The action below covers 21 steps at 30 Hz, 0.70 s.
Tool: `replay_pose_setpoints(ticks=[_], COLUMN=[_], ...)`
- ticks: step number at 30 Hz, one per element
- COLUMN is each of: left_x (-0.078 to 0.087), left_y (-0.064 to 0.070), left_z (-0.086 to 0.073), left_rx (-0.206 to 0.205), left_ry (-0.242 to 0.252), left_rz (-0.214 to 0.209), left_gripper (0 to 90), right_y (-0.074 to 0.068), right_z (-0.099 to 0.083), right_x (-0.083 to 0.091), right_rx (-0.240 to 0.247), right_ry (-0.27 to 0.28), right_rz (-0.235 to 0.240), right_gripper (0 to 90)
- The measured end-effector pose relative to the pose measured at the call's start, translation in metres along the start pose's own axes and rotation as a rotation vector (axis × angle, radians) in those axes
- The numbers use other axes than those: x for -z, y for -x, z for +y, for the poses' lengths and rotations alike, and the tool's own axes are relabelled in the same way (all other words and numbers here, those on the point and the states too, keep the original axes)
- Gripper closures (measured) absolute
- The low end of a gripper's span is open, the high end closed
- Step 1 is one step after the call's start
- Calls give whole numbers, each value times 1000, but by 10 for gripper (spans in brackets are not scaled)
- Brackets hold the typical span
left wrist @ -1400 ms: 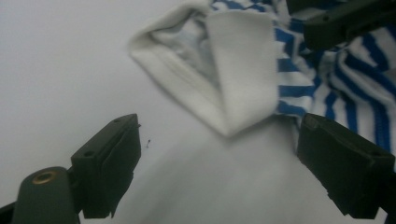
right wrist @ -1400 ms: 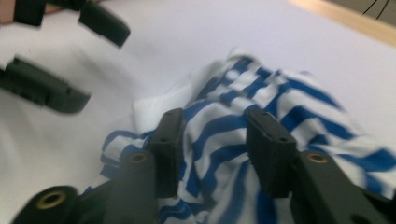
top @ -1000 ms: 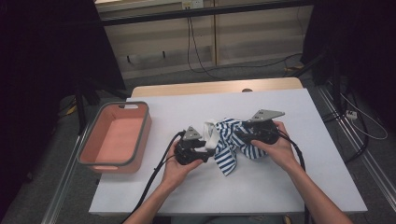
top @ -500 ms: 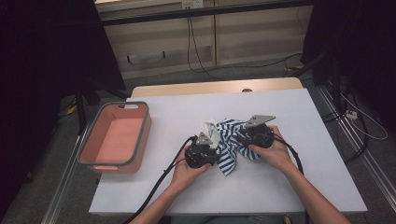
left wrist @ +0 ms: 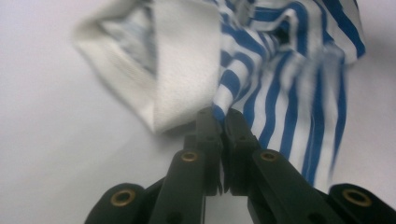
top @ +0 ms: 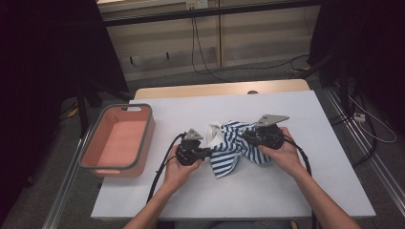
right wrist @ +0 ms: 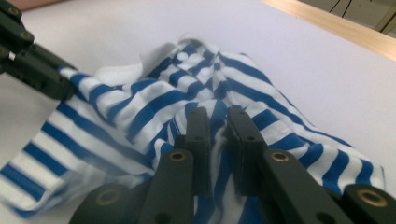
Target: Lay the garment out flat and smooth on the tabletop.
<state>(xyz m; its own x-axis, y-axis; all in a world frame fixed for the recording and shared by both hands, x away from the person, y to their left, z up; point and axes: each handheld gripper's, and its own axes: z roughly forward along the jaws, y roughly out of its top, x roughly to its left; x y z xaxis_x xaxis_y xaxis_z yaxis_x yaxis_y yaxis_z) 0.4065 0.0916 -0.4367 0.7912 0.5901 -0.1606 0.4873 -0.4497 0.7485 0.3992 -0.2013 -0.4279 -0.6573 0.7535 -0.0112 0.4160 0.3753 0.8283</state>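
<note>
A blue-and-white striped cloth (top: 234, 148) lies bunched near the middle of the white desk (top: 296, 191), gripped from both sides: the left gripper (top: 206, 152) has its jaws pinched on the cloth's left edge beside a white hem, while the right gripper (top: 246, 137) clamps a fold on its right part. A pink bin (top: 148, 138) sits at the desk's left edge
</note>
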Motion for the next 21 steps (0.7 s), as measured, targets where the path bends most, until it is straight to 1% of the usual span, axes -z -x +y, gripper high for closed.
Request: replay_pose_setpoints(ticks=[2, 3, 5, 8, 9, 10, 11, 14, 18, 21], left_x=[8, 11, 16, 24, 26, 28, 30, 38, 46, 49], left_y=[-6, -9, -14, -22, -25, -27, -30, -38, -46, -49], left_z=[1, 1, 1, 1, 1, 1, 1, 1, 0, -1], left_rx=[12, 15, 30, 52, 52, 63, 67, 87, 112, 127], left_ry=[13, 18, 25, 34, 36, 43, 41, 61, 78, 90], left_rz=[7, 18, 23, 44, 49, 59, 61, 77, 92, 92], left_gripper=[870, 870, 870, 870, 870, 870, 870, 870, 870, 870], right_y=[0, 0, 0, 0, 0, 0, 1, 3, 7, 10], right_z=[2, 3, 6, 9, 10, 11, 12, 12, 8, 5], right_x=[3, 5, 8, 14, 16, 18, 21, 29, 37, 41], right_rx=[-11, -19, -22, -30, -30, -32, -34, -42, -56, -67], right_ry=[18, 28, 43, 68, 77, 84, 92, 113, 114, 116], right_rz=[9, 14, 19, 26, 27, 27, 26, 19, 12, -2], right_gripper=[815, 817, 821, 826, 830, 838, 856, 882, 900, 900])
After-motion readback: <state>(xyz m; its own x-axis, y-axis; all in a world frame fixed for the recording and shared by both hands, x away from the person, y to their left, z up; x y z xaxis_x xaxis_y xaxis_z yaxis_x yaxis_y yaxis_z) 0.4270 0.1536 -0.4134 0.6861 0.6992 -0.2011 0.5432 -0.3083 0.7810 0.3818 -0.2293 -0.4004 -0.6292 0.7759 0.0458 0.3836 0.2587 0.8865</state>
